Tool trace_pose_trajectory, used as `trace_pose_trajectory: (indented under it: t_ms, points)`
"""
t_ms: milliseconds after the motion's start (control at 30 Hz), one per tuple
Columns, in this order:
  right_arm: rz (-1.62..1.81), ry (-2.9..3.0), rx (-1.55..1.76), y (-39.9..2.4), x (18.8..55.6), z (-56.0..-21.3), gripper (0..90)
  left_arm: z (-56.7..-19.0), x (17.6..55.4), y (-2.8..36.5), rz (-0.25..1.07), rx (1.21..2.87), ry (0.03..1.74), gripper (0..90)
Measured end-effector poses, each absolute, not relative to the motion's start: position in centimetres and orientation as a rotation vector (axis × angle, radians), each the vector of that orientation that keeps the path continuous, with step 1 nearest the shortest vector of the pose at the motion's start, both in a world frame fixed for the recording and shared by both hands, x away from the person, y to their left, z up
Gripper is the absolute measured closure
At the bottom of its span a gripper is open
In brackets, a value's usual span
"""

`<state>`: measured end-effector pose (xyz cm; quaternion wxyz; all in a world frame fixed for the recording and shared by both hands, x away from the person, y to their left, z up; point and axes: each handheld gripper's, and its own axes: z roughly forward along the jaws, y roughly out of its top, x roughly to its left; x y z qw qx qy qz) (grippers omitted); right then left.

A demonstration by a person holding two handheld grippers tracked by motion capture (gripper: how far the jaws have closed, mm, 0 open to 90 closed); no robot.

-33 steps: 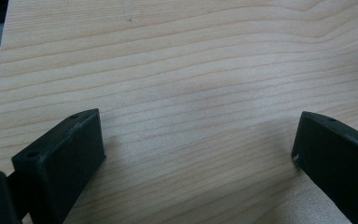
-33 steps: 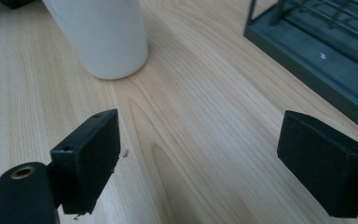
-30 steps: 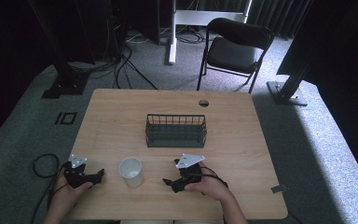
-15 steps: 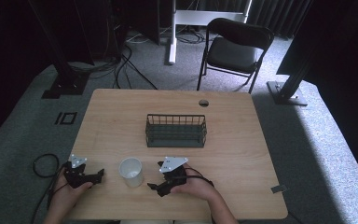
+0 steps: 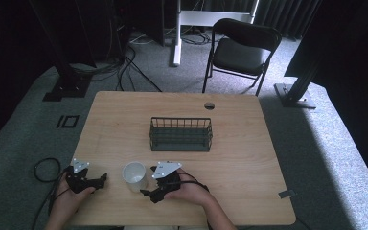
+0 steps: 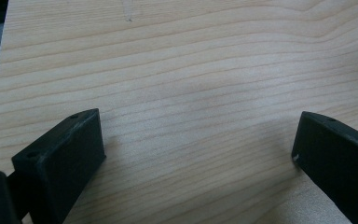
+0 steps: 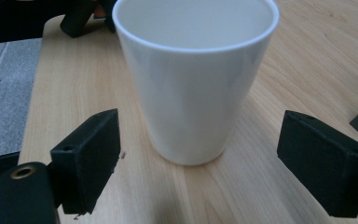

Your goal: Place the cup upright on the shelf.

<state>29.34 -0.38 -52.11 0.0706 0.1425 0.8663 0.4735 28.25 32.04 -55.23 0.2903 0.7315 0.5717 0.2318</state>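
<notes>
A white cup (image 5: pixel 134 175) (image 7: pixel 196 79) stands upright and empty near the table's front edge. My right gripper (image 5: pixel 148 182) (image 7: pixel 200 140) is just right of it, pointing left. It is open, one jaw on each side of the cup's lower half, and neither jaw touches the cup. My left gripper (image 5: pixel 101 179) (image 6: pixel 196 135) rests at the front left corner, to the left of the cup. It is open, with bare wood between its jaws.
A dark wire basket (image 5: pixel 180 134), empty, stands at the middle of the wooden table (image 5: pixel 249 158). A cable hole (image 5: pixel 209 105) lies near the far edge. A black folding chair (image 5: pixel 239 50) stands beyond the table.
My right gripper has moved left across the front of the table until its open jaws reach the cup. The left gripper and the cup have stayed put.
</notes>
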Motion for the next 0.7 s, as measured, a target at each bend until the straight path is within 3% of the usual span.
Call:
trace_pose_trajectory:
  t_ms: [700]
  points:
    - [1.512, 2.557, 0.374, 2.0, 29.8, -51.4, 13.0, -55.2, 28.3, 32.0, 0.618, 1.951, 1.525, 2.6]
